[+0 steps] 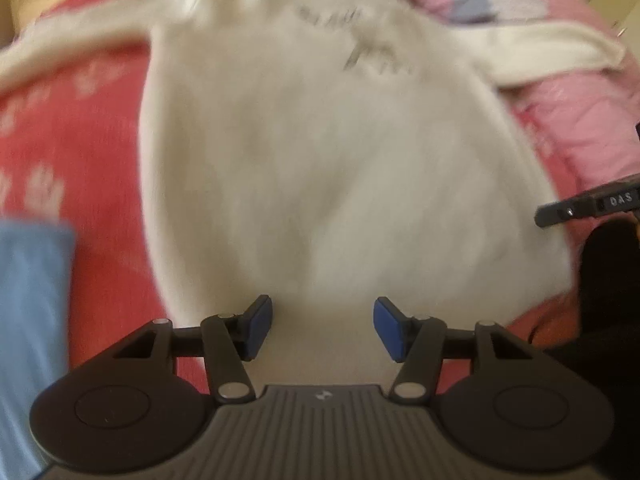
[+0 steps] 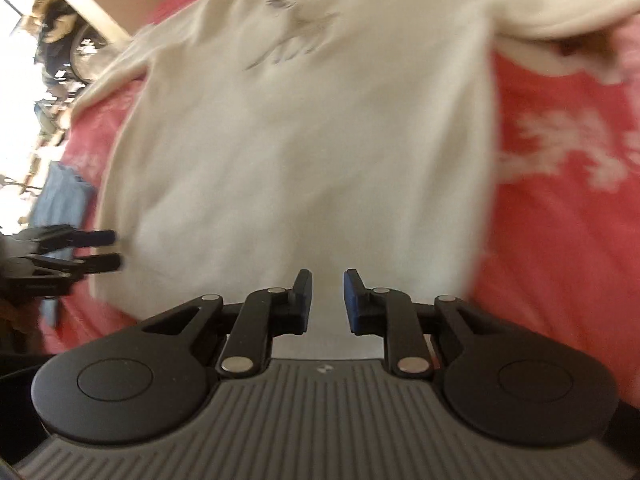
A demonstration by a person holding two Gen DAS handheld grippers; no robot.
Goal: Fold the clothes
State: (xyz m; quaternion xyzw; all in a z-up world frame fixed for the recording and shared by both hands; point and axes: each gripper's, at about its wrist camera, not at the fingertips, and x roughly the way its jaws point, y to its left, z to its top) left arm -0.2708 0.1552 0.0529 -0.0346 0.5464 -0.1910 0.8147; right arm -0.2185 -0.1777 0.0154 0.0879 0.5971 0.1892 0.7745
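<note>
The cream sweatshirt (image 1: 320,160) lies spread flat, front side up, on a red bedspread (image 1: 92,128) with a white paw-print pattern; a grey printed motif (image 2: 296,36) marks its chest, and both sleeves extend outward from the body. The left claw (image 1: 322,330) hovers over the hem end of the sweatshirt, blue pads (image 1: 386,328) set well apart with nothing between them. The right claw (image 2: 327,300) hovers over the same hem end, jaws separated by a narrow gap, empty. In the right wrist view, the left claw appears at the sweatshirt's left edge. A blue garment (image 1: 28,320) lies beside the sweatshirt on that side. A pink quilt (image 1: 560,92) lies beyond the opposite sleeve. Both views are motion-blurred.
</note>
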